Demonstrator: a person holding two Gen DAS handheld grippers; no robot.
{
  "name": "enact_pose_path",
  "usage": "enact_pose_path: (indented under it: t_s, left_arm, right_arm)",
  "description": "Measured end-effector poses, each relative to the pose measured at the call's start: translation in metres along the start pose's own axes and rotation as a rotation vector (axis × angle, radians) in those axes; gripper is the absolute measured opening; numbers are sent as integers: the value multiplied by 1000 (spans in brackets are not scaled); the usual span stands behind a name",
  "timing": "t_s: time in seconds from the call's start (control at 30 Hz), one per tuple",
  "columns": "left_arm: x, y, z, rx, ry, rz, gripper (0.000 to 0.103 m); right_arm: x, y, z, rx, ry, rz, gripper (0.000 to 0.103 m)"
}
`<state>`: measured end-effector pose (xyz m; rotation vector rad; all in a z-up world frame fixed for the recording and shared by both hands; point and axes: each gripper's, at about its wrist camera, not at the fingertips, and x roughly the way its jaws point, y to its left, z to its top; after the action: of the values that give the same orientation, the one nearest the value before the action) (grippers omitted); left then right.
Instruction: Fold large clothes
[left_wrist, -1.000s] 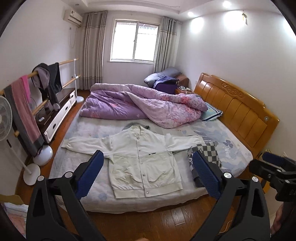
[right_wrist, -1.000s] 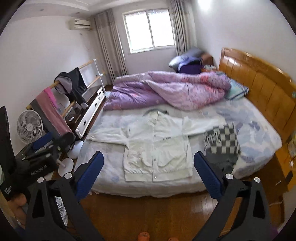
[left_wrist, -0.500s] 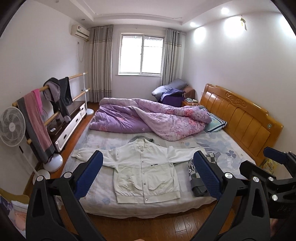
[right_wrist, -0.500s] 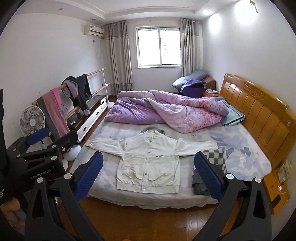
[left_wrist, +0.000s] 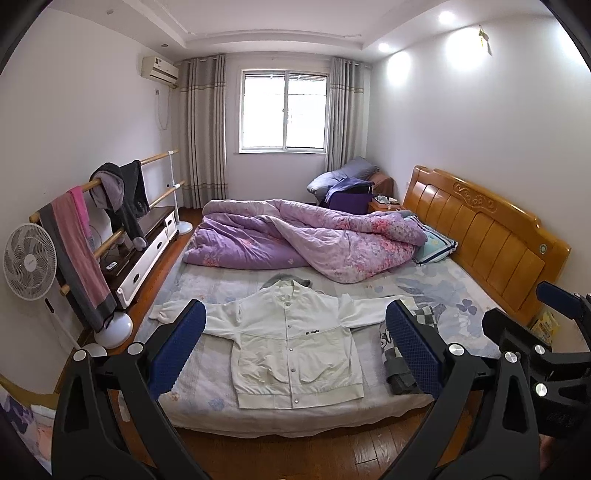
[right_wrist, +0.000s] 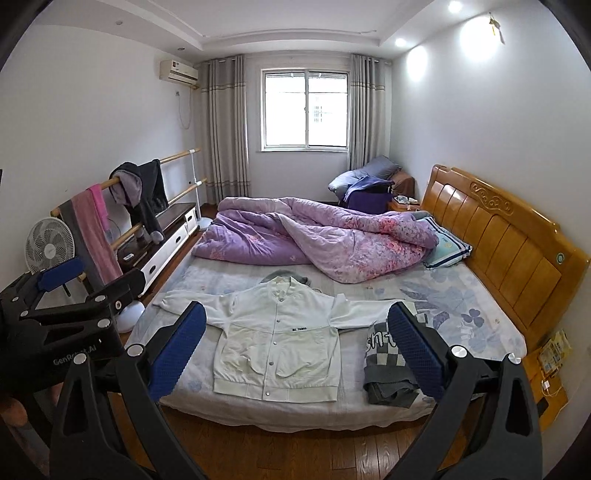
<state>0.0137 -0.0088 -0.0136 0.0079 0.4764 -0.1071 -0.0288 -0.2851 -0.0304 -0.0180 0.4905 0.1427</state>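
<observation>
Two grippers hang in the air short of the bed (left_wrist: 207, 402), each with its blue pads spread wide and holding nothing. The left gripper (left_wrist: 295, 354) bears "GenRobot.AI" on its body, read from the right wrist view; the right gripper (right_wrist: 295, 350) is level beside it. The jacket (left_wrist: 291, 347) lies flat, buttoned, sleeves out, on the bed's near edge, well beyond both. Its chest label is too small to read. A checked cloth (right_wrist: 388, 363) lies folded just right of the jacket.
</observation>
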Motion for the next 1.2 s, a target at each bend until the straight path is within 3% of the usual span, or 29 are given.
enact_pose_path:
  t_s: [1.2]
  left_arm:
    - [4, 11, 10, 16, -23, -12, 98]
  right_arm:
    - [-5, 17, 5, 20, -7, -30, 95]
